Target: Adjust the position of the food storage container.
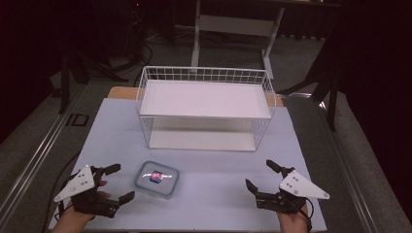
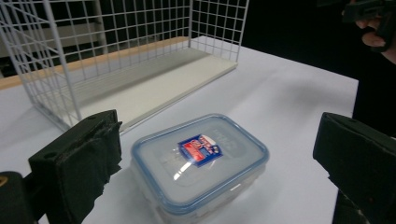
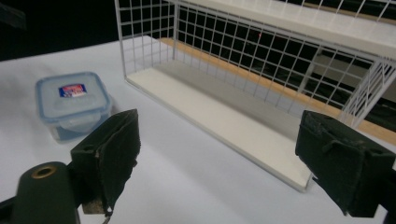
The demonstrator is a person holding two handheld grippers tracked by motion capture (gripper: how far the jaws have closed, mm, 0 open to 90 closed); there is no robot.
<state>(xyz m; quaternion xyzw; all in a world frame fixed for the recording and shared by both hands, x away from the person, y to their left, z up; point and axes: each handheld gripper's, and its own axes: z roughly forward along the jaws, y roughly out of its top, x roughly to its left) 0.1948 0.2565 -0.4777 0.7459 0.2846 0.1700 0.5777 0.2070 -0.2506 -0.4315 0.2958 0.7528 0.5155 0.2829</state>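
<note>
A white table (image 1: 204, 160) is seen from above, and on its far half a white wire rack (image 1: 206, 104) with two flat shelves is placed. The upper shelf (image 1: 204, 98) is closed in by a low wire rim, and the lower shelf (image 1: 201, 140) lies directly on the table top. On the near half of the table, in front of the rack and toward the left, a clear plastic food container (image 1: 156, 179) with a blue-edged lid and a small red and blue label is set flat; it is not touched by anything.

The left gripper (image 1: 116, 183) is held just beside the container, on its left side, with the jaws spread wide and nothing between the pads. In the left gripper view the container (image 2: 200, 163) is found between the two black jaws but a little ahead of them, and the rack (image 2: 116, 60) is behind it. The right gripper (image 1: 262, 175) is held well apart from the container, near the right edge of the table, with its jaws also standing wide and empty. In the right gripper view the container (image 3: 74, 103) is seen far to the left and the rack (image 3: 261, 79) straight ahead.
</note>
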